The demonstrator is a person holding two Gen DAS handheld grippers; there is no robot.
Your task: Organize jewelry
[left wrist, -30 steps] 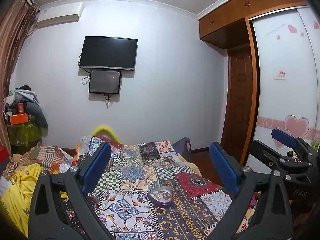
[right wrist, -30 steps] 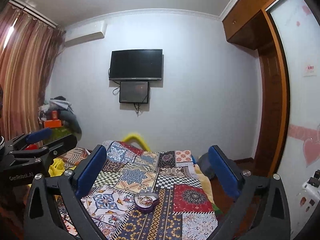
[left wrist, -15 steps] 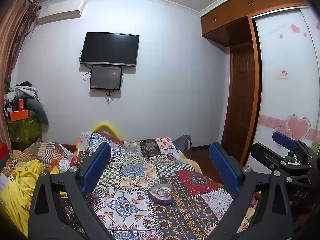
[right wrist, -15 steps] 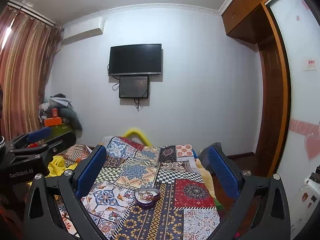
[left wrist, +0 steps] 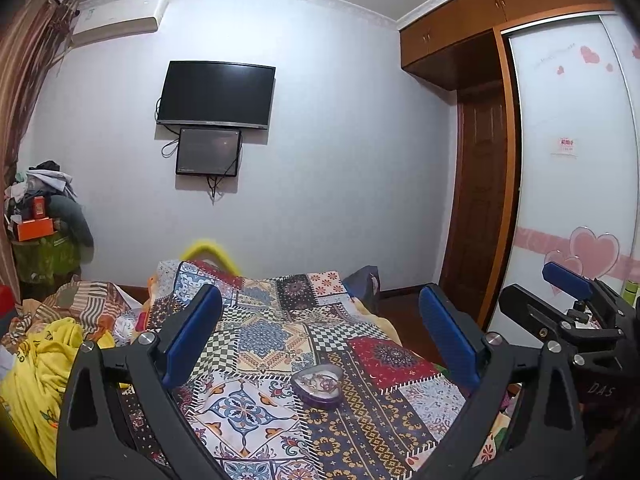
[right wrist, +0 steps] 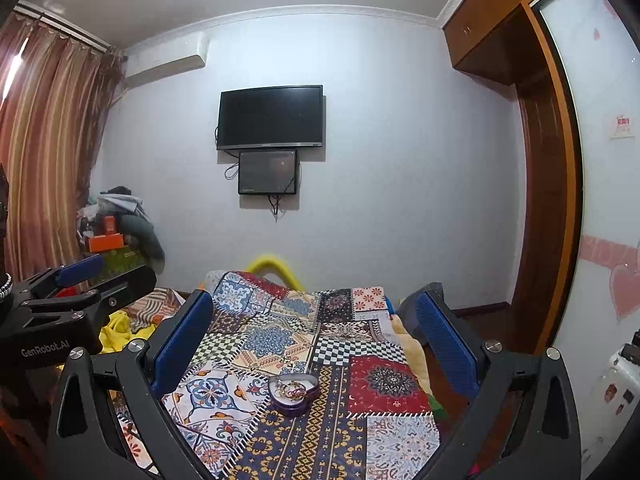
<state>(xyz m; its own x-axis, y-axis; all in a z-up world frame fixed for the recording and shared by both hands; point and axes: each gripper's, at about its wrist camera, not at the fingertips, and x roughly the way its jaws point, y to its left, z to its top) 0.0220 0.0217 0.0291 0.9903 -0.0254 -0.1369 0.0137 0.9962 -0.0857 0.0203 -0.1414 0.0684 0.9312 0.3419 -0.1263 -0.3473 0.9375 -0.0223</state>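
Note:
A purple heart-shaped jewelry box [left wrist: 317,389] sits open on the patchwork bedspread [left wrist: 260,336], with several pieces of jewelry inside; it also shows in the right wrist view [right wrist: 293,393]. My left gripper [left wrist: 320,334] is open and empty, held above and short of the box. My right gripper [right wrist: 308,338] is open and empty, also held above the box. Each gripper shows at the edge of the other's view: the right gripper [left wrist: 568,300] and the left gripper [right wrist: 80,280].
A yellow garment [left wrist: 36,364] and striped cloth lie left of the bed. A cluttered stand [left wrist: 40,236] is in the left corner. Two screens [left wrist: 216,96] hang on the far wall. A wardrobe with heart stickers [left wrist: 576,200] and a wooden door [left wrist: 480,200] stand at right.
Both grippers have tilted down slightly and moved a little toward the bed; the heart box sits higher between the fingers. Both stay open.

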